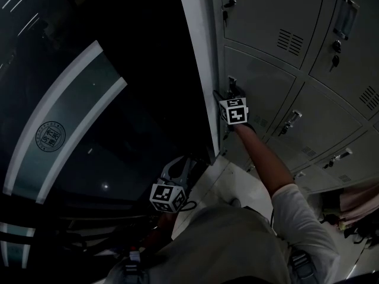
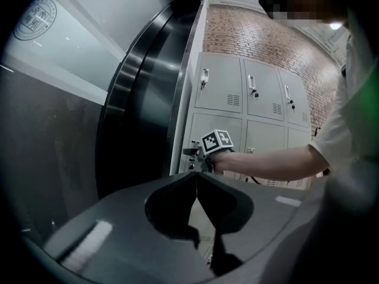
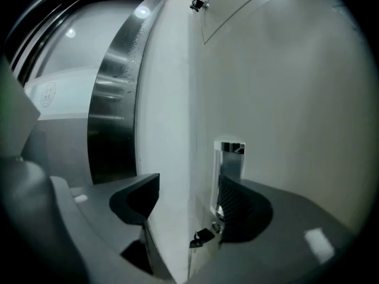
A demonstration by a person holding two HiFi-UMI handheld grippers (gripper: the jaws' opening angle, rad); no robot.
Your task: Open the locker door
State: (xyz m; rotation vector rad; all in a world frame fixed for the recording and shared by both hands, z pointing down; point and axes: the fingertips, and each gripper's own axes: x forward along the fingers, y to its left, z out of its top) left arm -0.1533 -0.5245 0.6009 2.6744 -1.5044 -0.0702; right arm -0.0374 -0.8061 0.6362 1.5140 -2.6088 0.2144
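Poised at the locker door [image 1: 260,90] in the bank's end column with the right gripper [image 3: 186,188], jaws released wide astride its edge, upright handle [image 3: 228,164] just beside the right-hand jaw, and the left gripper [image 2: 196,179] clenched empty, well apart.

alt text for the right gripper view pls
The right gripper is open, its jaws apart at the edge of a pale locker door, with the chrome handle close beside the right-hand jaw. A key sticks out just below the handle; a curved steel-trimmed wall shows at left.
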